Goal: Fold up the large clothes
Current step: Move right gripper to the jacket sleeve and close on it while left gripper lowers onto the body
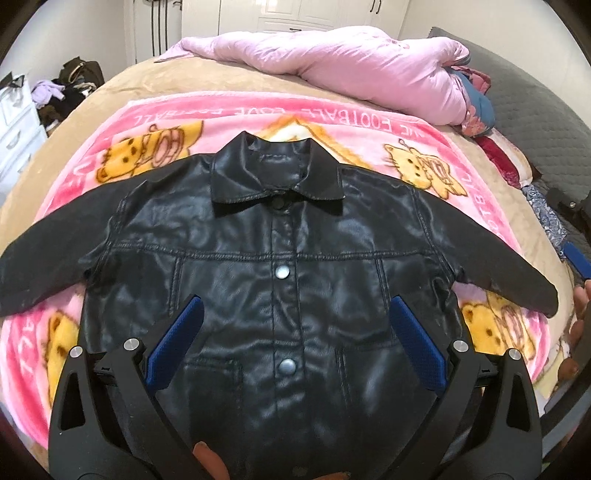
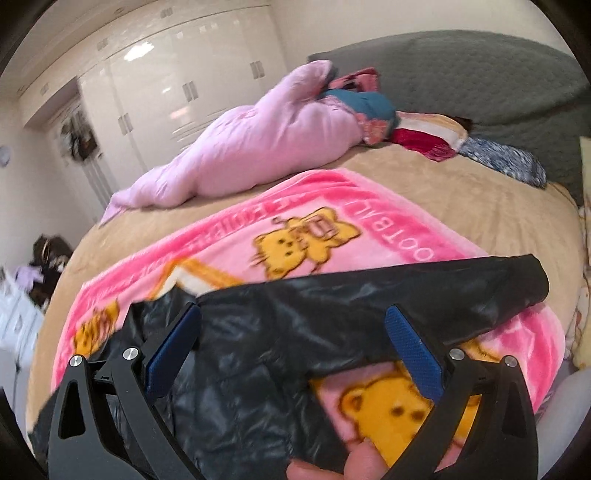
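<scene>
Left wrist: jacket (image 1: 280, 266) btwn open fingers (image 1: 417, 343)

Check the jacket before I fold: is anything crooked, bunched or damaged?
Nothing stands out. The black jacket lies flat, front up and snapped shut on the pink blanket, sleeves spread. Both tongs, left and right, are open above it.

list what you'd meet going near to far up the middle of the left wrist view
left gripper with open jaws → black leather jacket → pink cartoon blanket → tan bedcover → lilac duvet → white wardrobe doors
</scene>
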